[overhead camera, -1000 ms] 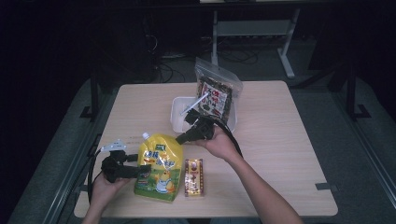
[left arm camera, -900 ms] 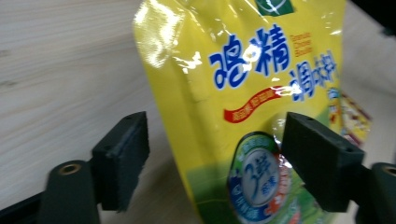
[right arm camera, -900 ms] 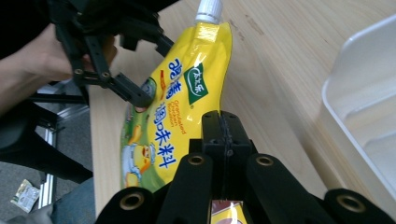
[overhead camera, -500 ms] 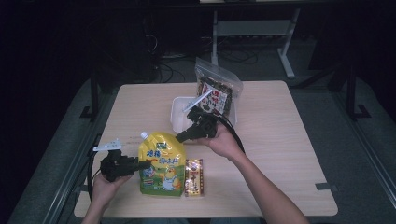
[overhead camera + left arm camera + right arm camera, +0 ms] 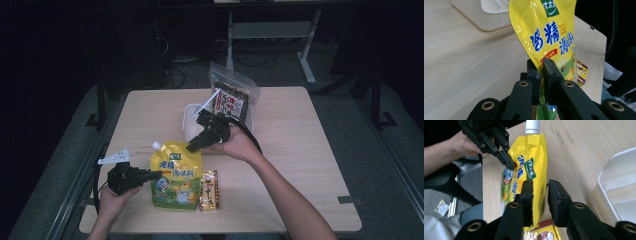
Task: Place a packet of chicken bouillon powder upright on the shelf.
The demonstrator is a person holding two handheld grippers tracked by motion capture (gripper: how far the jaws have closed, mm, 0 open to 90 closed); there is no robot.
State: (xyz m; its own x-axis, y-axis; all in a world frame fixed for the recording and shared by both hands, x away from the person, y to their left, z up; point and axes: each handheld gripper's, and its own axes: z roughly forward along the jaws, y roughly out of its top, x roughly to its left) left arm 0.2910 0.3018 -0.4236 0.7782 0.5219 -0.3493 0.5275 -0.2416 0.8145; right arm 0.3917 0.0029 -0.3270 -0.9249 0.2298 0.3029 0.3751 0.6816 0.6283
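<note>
The yellow plastic spouted pouch (image 5: 176,175) lies on the light wooden table (image 5: 310,150), in front of the white plastic tray (image 5: 190,120), with a small red and gold packet (image 5: 208,189) just beside it. The left gripper view shows what the high view cannot: the left gripper (image 5: 541,71) has its jaws pressed on the pouch edge. In the right gripper view, the right gripper (image 5: 539,192) has a gap between its jaws and the pouch edge is free between them. Since the earlier frame, the left jaws have just been closing on the pouch, while the right jaws have just been opening off its upper edge.
</note>
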